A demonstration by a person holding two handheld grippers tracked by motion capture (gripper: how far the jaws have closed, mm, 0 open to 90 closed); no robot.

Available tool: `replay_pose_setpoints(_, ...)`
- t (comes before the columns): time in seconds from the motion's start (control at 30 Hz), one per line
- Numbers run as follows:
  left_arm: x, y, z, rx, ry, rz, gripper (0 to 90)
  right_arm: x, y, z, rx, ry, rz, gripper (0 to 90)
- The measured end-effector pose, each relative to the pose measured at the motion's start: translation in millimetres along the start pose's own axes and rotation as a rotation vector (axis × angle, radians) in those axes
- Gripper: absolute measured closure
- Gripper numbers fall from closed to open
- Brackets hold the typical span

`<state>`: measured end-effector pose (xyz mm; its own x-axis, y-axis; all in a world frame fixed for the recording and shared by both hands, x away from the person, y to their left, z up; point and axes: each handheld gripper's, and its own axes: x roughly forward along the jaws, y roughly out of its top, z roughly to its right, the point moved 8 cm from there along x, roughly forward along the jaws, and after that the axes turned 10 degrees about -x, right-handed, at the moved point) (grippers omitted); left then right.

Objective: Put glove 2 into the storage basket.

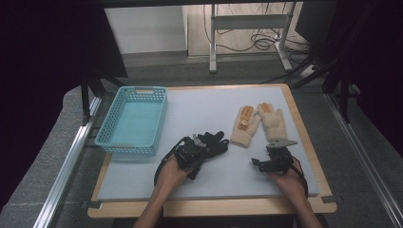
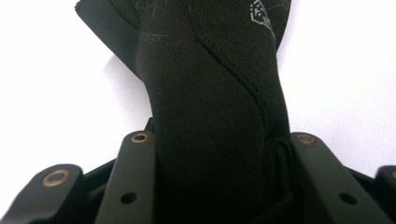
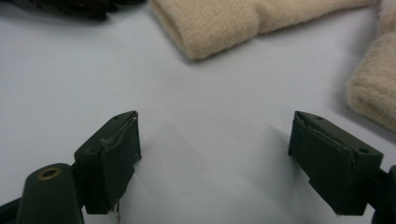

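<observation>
Black glove [image 2: 210,107] in my left gripper [image 1: 192,151]: matte black with faint white printed markings. Pair of knit gloves [image 1: 259,122]: cream, with orange fingers. Basket [image 1: 134,119]: light blue, perforated walls. Mat [image 1: 204,111]: pale grey-blue, on a light wood board [image 1: 209,207]. My right gripper [image 3: 215,158]: black jaws, brass-coloured rivets.

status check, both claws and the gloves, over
Left claw shut on black glove. Right claw open, empty, just short of cream gloves. Blue basket empty, nothing in the way.
</observation>
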<state>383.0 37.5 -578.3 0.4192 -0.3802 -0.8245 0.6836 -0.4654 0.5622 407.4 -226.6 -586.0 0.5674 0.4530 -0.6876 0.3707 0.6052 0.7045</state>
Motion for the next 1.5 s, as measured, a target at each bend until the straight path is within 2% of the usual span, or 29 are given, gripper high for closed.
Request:
replay_pose_setpoints(0.23,-14.7,16.6,-8.4,-0.029,-0.014,0.033,61.2,0.0,0.0,0.0,0.000,0.000,0.000,16.5)
replay_pose_setpoints(0.33,-23.3,24.2,-15.5,-0.034,-0.004,0.041,60.8,-0.1,0.0,0.0,0.000,-0.001,0.000,16.5)
replay_pose_setpoints(0.53,-38.1,35.3,-34.8,-0.044,0.033,0.054,60.2,-0.1,-0.1,0.1,-0.001,0.000,0.000,16.5)
replay_pose_setpoints(0.77,-57.8,47.0,-61.4,-0.099,0.067,0.066,59.7,-0.1,0.0,0.0,-0.001,-0.001,0.000,16.5)
replay_pose_setpoints(1.0,-83.1,56.5,-94.9,-0.148,0.111,0.085,59.5,-0.1,0.0,0.0,-0.001,-0.001,0.001,16.4)
replay_pose_setpoints(1.17,-97.2,56.7,-122.6,-0.202,0.155,0.092,59.3,-0.1,0.0,0.1,-0.002,-0.001,0.001,16.4)
replay_pose_setpoints(1.37,-109.7,46.6,-160.9,-0.291,0.206,0.104,58.9,-0.1,0.0,0.1,-0.002,-0.001,0.001,16.4)
replay_pose_setpoints(1.5,-114.2,33.7,-188.4,-0.342,0.251,0.086,58.9,-0.1,0.0,0.1,-0.002,-0.002,0.001,16.4)
